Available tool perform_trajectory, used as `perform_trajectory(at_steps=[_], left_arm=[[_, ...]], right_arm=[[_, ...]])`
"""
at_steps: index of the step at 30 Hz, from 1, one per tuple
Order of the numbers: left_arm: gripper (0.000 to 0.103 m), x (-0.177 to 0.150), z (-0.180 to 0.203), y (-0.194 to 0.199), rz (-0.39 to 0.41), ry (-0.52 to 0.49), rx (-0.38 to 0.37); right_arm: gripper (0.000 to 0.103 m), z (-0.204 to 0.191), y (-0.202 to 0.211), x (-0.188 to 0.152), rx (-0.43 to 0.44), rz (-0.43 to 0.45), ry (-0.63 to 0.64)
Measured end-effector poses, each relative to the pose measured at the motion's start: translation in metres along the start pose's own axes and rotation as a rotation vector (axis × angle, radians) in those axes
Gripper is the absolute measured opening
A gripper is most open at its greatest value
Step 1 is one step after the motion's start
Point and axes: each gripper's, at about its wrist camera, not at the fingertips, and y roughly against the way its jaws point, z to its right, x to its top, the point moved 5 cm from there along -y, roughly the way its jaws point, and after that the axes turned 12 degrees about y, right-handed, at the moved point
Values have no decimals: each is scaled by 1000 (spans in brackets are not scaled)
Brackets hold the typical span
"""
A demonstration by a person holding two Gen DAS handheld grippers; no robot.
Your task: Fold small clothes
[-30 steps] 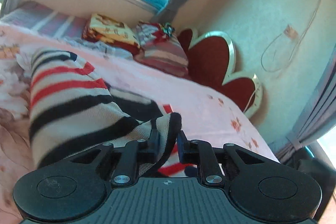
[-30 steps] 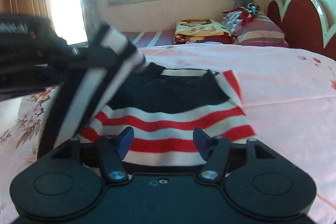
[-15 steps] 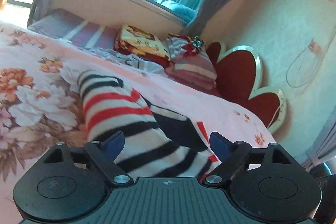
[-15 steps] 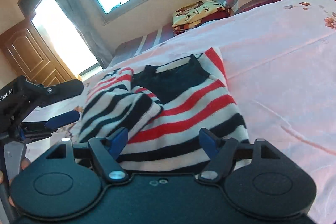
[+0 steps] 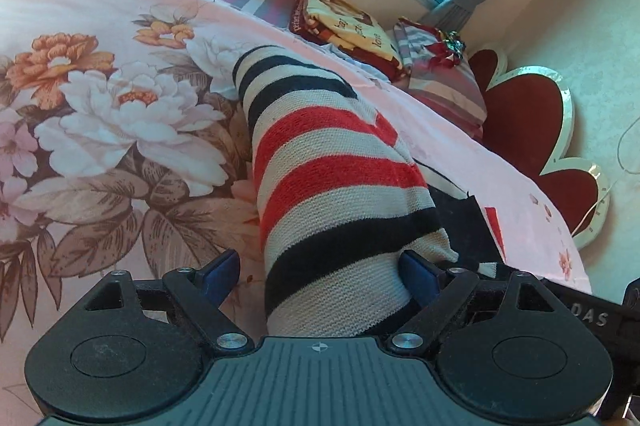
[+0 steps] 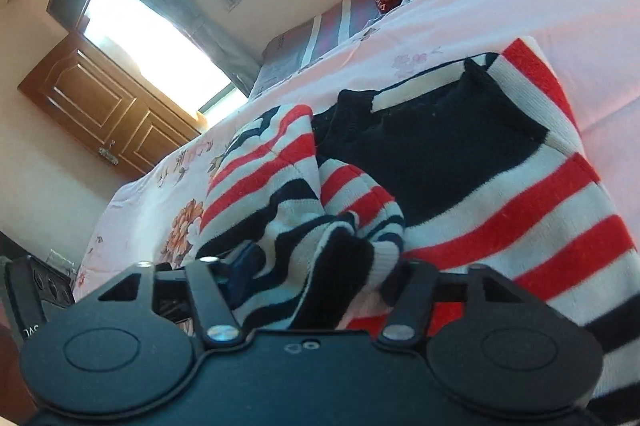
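Right gripper (image 6: 316, 270): jaws just closing, clamped on the bunched sleeve cuff (image 6: 340, 250).
Left gripper (image 5: 320, 266): jaws wide apart, straddling the folded sleeve.
Striped sweater (image 6: 500, 186): lying on the floral bedspread (image 5: 100, 106).

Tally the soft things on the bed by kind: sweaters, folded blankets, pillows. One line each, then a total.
Striped sweaters: 1
Folded blankets: 1
Striped pillows: 1
Total: 3
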Motion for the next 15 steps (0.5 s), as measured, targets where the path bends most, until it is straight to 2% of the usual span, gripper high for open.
perform_trajectory(at_steps=[3, 7, 9, 11, 15], left_arm=[[87, 0, 9, 8, 23, -27, -24], [87, -1, 45, 24, 52, -141, -88], [87, -7, 57, 25, 37, -166, -111], [87, -18, 62, 19, 10, -194, -101], [87, -48, 55, -4, -76, -201, -53]], right_arm=[[25, -12, 5, 0, -48, 16, 119], [22, -36, 59, 6, -132, 154, 281], [22, -30, 86, 5, -193, 190, 284], [22, -14, 107, -7, -259, 204, 259], [22, 24, 107, -49, -382, 120, 220]])
